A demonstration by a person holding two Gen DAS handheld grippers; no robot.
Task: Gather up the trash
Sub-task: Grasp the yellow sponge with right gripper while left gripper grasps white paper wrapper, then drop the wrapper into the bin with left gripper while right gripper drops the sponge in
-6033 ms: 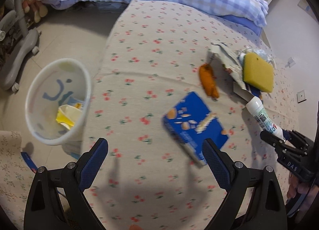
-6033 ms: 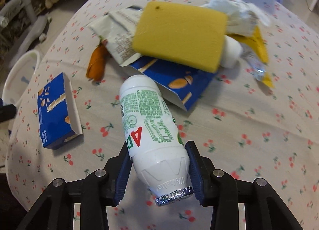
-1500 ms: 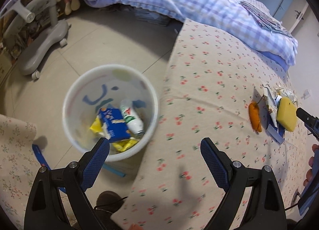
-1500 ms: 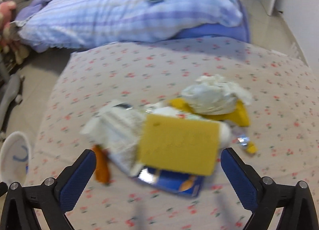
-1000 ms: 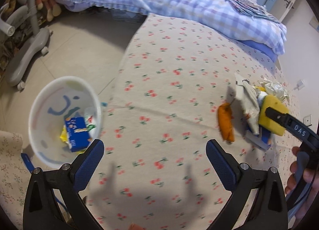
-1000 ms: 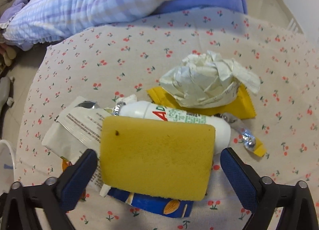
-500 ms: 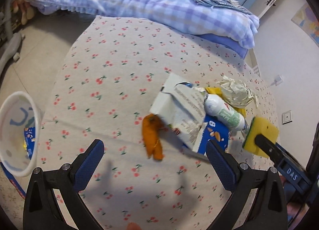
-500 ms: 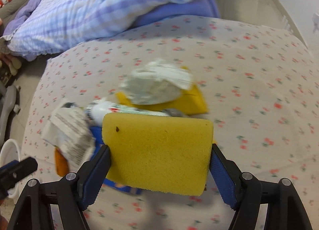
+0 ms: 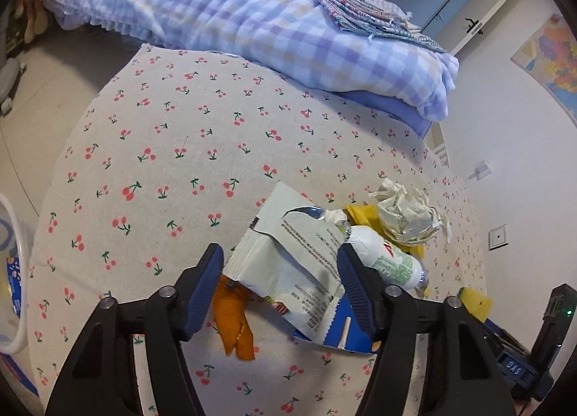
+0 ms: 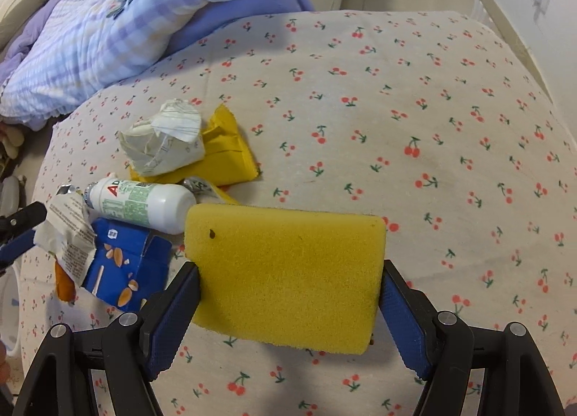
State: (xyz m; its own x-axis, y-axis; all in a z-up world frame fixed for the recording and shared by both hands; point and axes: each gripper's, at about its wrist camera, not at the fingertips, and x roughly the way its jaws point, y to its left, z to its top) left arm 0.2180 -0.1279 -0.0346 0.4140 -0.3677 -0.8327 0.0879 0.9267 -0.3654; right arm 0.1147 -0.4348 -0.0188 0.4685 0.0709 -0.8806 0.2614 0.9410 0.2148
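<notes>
The right tool [image 10: 288,290] is clamped on a yellow sponge [image 10: 285,271], lifted at 6 o'clock. The left tool [image 9: 281,286] stands open around a torn white wrapper [image 9: 288,257], probably not yet gripping. On the counter [image 9: 173,135] remain a white bottle [image 10: 140,205], blue carton [image 10: 126,264], crumpled paper [image 10: 166,136] and an orange scrap [image 9: 232,322]; the bin [image 9: 14,271], at 9 o'clock, already holds some trash.
</notes>
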